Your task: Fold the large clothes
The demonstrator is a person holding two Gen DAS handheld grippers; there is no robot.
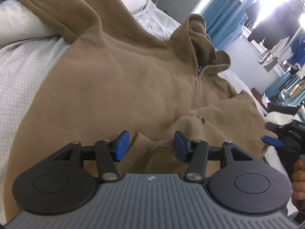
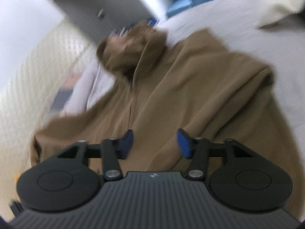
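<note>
A brown zip-up hoodie (image 1: 124,76) lies front up on the bed, its hood (image 1: 194,34) at the far end and its zipper (image 1: 198,87) running down the middle. One sleeve (image 1: 219,118) is folded across the chest. My left gripper (image 1: 151,146) hovers low over the hem area, open; a crumpled cuff lies between the pads without being pinched. The right wrist view is blurred. It shows the same hoodie (image 2: 190,95) with its hood (image 2: 131,47), and my right gripper (image 2: 155,143) open above the cloth, holding nothing. A blue fingertip of the right gripper (image 1: 271,141) shows at the hoodie's right edge.
The bed has a grey patterned cover (image 1: 22,66) and a white sheet (image 2: 266,28). A pale pillow (image 1: 137,2) lies beyond the hood. A person's hand (image 1: 299,181) grips the right tool. Blue curtains (image 1: 225,15) and hanging clothes (image 1: 270,22) fill the right background.
</note>
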